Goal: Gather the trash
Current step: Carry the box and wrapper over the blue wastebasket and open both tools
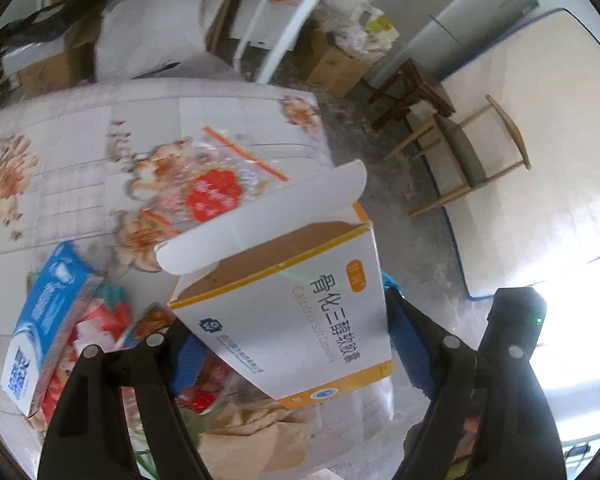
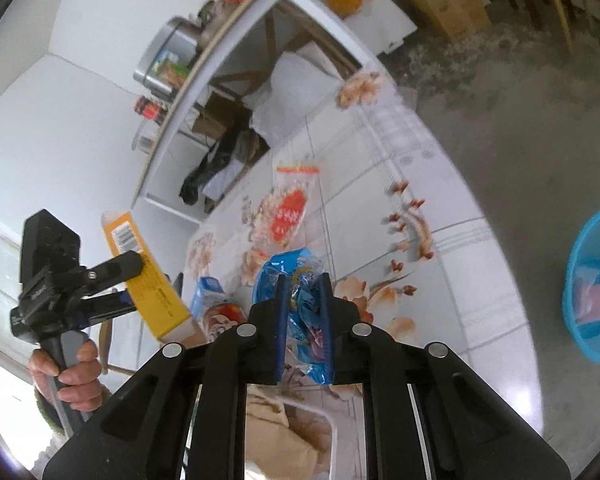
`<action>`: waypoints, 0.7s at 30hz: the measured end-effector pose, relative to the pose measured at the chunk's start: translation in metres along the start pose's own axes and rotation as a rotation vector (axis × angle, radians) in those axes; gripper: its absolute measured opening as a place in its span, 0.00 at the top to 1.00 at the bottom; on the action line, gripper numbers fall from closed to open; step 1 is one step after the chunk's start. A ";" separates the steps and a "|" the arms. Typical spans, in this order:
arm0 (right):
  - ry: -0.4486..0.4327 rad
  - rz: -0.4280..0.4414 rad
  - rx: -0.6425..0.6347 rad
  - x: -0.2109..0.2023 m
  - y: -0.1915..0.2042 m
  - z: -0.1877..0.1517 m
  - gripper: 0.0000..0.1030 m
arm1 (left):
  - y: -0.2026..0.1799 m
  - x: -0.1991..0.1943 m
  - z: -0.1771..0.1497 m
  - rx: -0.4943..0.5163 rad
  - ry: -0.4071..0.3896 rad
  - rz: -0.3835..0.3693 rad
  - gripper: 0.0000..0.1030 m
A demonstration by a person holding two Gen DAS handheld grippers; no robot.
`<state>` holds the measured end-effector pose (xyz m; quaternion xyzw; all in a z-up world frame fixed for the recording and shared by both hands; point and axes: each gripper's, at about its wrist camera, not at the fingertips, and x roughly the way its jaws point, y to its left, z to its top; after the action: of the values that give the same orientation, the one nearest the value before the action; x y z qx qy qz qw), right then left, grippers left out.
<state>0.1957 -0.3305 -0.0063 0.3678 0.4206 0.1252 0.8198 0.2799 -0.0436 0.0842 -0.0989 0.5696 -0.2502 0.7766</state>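
Black linkage arms fill the bottom of both wrist views. Between them, the left gripper (image 1: pixel 292 344) stands wide, its blue ribbed pads pressed on the two opposite faces of a white-and-orange cardboard carton (image 1: pixel 300 304). The carton is held clear above the desk (image 1: pixel 80 120). Its long axis runs away from the camera, with the open end and a raised white flap pointing toward the far desk edge. The plain brown inside shows at that end.

The right gripper (image 2: pixel 305 316) is nearly closed, pinching a crumpled blue plastic wrapper (image 2: pixel 296 276). The wrapper is glossy film and bunches upward past the fingertips, lifted off the desk surface.

In the right wrist view, a hand (image 2: pixel 74 376) grips the handle of the left gripper, and the carton's orange side face tilts steeply.

On the flower-printed desk cover lie a clear bag with a red label (image 1: pixel 216 188), flat, and a blue-and-white box (image 1: pixel 44 324) beside crumpled red wrappers. Brown paper (image 1: pixel 256 436) lies below the grippers. A blue plastic basin (image 2: pixel 596 284) stands on the concrete floor.
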 end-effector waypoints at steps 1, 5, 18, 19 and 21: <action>-0.032 -0.009 0.009 -0.016 -0.004 0.000 0.87 | -0.008 0.003 0.001 0.015 0.003 -0.008 0.24; -0.141 -0.072 0.053 -0.069 -0.028 -0.003 0.88 | -0.060 0.030 0.000 0.100 0.041 -0.056 0.24; -0.267 -0.281 0.445 -0.146 -0.202 -0.039 0.87 | -0.235 0.220 -0.043 0.326 0.358 -0.067 0.23; -0.266 -0.285 0.467 -0.145 -0.211 -0.039 0.87 | -0.242 0.233 -0.047 0.329 0.383 -0.065 0.23; -0.271 -0.298 0.509 -0.141 -0.236 -0.033 0.87 | -0.253 0.258 -0.050 0.323 0.411 -0.064 0.20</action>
<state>0.0587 -0.5516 -0.1020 0.5086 0.3748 -0.1556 0.7594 0.2221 -0.3830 -0.0371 0.0615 0.6647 -0.3774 0.6419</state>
